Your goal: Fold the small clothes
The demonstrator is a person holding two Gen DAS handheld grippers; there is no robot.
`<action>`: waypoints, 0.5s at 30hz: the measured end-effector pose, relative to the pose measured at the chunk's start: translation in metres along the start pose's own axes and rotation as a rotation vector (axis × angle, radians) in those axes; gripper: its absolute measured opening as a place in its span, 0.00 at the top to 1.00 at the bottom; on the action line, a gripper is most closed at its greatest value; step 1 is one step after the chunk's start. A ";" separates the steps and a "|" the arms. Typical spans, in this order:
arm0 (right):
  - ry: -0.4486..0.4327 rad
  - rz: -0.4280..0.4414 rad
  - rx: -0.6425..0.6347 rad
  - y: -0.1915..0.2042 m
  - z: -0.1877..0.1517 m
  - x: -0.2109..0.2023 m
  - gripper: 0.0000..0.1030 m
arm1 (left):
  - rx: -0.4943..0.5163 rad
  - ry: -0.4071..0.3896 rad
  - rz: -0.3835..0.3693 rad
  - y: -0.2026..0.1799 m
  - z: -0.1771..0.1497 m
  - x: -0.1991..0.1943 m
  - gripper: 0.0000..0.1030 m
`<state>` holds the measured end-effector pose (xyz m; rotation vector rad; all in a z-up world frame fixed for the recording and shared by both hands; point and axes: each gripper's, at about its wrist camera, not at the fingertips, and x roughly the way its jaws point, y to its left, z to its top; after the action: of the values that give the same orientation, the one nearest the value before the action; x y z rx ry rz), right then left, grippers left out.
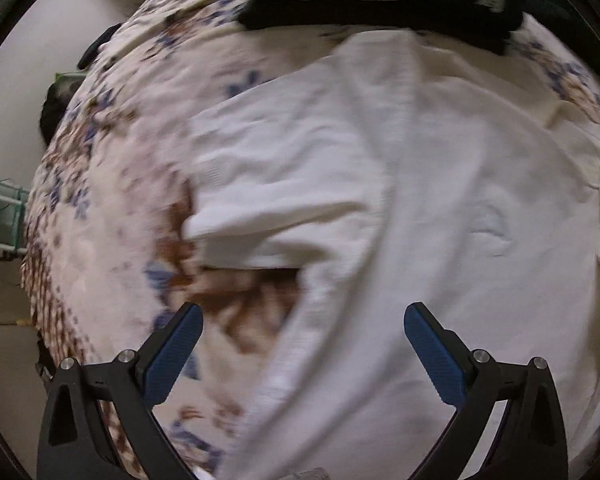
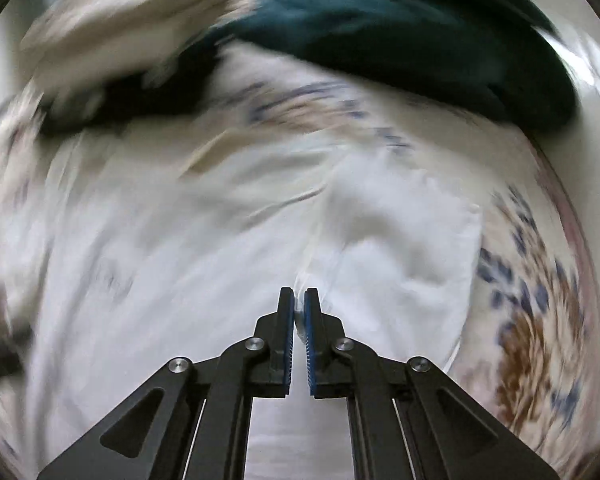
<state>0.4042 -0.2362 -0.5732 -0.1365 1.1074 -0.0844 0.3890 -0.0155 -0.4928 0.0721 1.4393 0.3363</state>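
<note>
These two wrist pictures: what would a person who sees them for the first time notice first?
The white garment fills the middle of both views, spread out on a flowered bedsheet. In the right wrist view, the right gripper has its jaws shut on a pinch of the white cloth. In the left wrist view, the left gripper hangs wide open over the garment's edge, and a dark green cloth lies at the top of the right view.

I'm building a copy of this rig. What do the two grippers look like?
Both look alike: the left gripper and right gripper have matte black angular linkage arms with triangular cut-outs, round silver pivot bolts, and fingers faced with blue textured pads. No cables or sleeves show.
</note>
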 end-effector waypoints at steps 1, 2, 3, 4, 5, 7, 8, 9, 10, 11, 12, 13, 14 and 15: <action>0.005 -0.010 -0.037 0.012 -0.006 0.001 0.95 | -0.009 0.008 0.004 0.006 -0.001 0.003 0.00; 0.016 -0.016 -0.059 0.020 -0.012 0.003 0.95 | -0.015 0.012 0.008 0.013 0.000 0.007 0.00; 0.045 -0.022 -0.075 0.023 -0.016 0.007 0.94 | -0.022 0.015 0.013 0.019 0.000 0.010 0.00; 0.083 -0.015 -0.096 0.027 -0.021 0.012 0.92 | -0.027 0.015 0.014 0.025 -0.002 0.012 0.00; 0.112 -0.001 -0.108 0.029 -0.024 0.012 0.90 | -0.031 0.014 0.013 0.026 -0.006 0.011 0.00; 0.161 0.088 -0.115 0.026 -0.031 0.008 0.74 | -0.042 0.018 0.007 0.036 -0.010 0.013 0.00; 0.158 0.124 -0.113 0.025 -0.034 0.001 0.69 | -0.047 0.020 0.004 0.038 -0.012 0.011 0.00; 0.153 0.151 -0.106 0.022 -0.039 -0.008 0.62 | -0.055 0.022 -0.004 0.043 -0.014 0.011 0.00; 0.151 0.145 -0.092 0.017 -0.042 -0.013 0.58 | -0.061 0.026 -0.010 0.047 -0.016 0.011 0.00; 0.144 0.123 -0.070 0.012 -0.045 -0.019 0.58 | -0.072 0.033 -0.015 0.054 -0.019 0.011 0.00; 0.130 0.088 -0.053 0.005 -0.047 -0.023 0.58 | -0.080 0.039 -0.020 0.057 -0.020 0.011 0.00; 0.112 0.049 -0.064 0.002 -0.048 -0.024 0.58 | -0.097 0.045 -0.028 0.065 -0.023 0.012 0.00; 0.090 -0.009 -0.101 0.001 -0.046 -0.025 0.58 | -0.113 0.052 -0.035 0.070 -0.025 0.012 0.00; 0.077 -0.088 -0.164 0.005 -0.047 -0.021 0.57 | -0.135 0.061 -0.042 0.078 -0.027 0.014 0.00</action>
<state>0.3527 -0.2316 -0.5764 -0.3310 1.1844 -0.0783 0.3499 0.0584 -0.4903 -0.0785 1.4723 0.4033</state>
